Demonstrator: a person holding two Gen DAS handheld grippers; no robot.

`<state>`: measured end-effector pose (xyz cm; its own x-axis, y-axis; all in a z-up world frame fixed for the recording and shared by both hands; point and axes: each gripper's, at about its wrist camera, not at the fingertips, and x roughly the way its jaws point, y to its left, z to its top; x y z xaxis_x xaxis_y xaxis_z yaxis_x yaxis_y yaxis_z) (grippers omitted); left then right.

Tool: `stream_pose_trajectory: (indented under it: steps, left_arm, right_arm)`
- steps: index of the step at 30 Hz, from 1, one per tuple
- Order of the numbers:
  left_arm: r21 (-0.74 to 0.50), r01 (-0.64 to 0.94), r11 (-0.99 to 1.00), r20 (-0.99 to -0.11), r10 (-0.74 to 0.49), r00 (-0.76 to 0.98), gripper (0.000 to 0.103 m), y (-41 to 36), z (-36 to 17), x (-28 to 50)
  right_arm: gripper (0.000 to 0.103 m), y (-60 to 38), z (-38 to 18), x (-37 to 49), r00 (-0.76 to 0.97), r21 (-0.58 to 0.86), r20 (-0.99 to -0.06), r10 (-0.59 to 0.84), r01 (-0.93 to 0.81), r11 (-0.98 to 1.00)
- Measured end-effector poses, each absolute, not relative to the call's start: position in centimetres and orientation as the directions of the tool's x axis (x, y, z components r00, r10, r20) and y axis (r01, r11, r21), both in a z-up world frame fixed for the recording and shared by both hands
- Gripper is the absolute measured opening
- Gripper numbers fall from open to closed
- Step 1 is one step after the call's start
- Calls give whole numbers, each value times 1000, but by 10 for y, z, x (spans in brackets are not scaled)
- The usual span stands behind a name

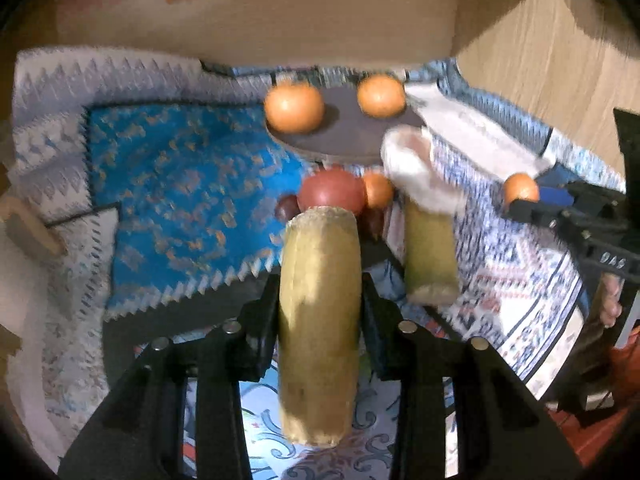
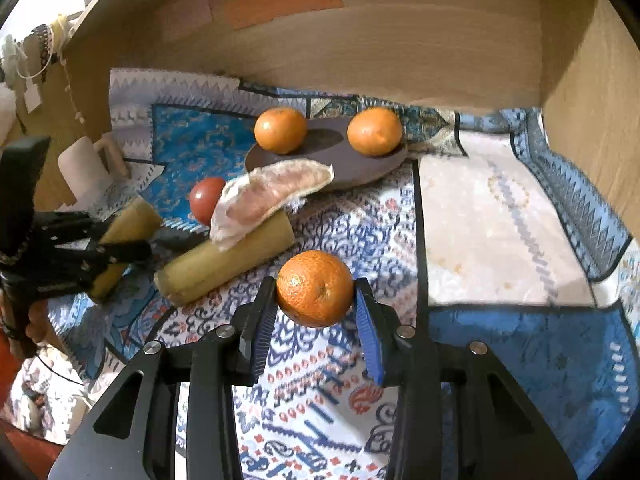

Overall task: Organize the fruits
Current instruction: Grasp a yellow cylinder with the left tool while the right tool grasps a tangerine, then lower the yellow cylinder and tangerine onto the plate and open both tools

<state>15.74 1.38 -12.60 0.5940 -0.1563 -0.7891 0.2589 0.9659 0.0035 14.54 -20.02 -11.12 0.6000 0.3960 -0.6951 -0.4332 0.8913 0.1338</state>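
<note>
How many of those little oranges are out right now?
3 for certain: two oranges on the dark plate, one in the right gripper. Others may be hidden.

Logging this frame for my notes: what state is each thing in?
left gripper: shut on a sugarcane piece
right gripper: shut on a tangerine
dark plate: holds two tangerines
pomelo segment: peeled, lying on second cane piece

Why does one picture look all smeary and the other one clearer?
Left wrist view: motion blur smears the blue cloth and the sugarcane piece in the left hand-held gripper. Right wrist view: sharper; the held tangerine shows peel dimples.
</note>
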Motion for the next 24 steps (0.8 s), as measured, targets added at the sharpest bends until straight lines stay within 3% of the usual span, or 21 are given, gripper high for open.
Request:
stream_pose_trajectory:
  steps: [12,24]
  left_arm:
    - [-5,269,963,-665,-204,719,37,1,-67,178]
    - [-67,294,953,-616,-271,739,37,-28,-48,234]
  right_arm:
    - [35,-190,-82,171,654,47,-655,379,-465,884]
    - [35,-187,-51,209,712,0,-595,373,-464,886]
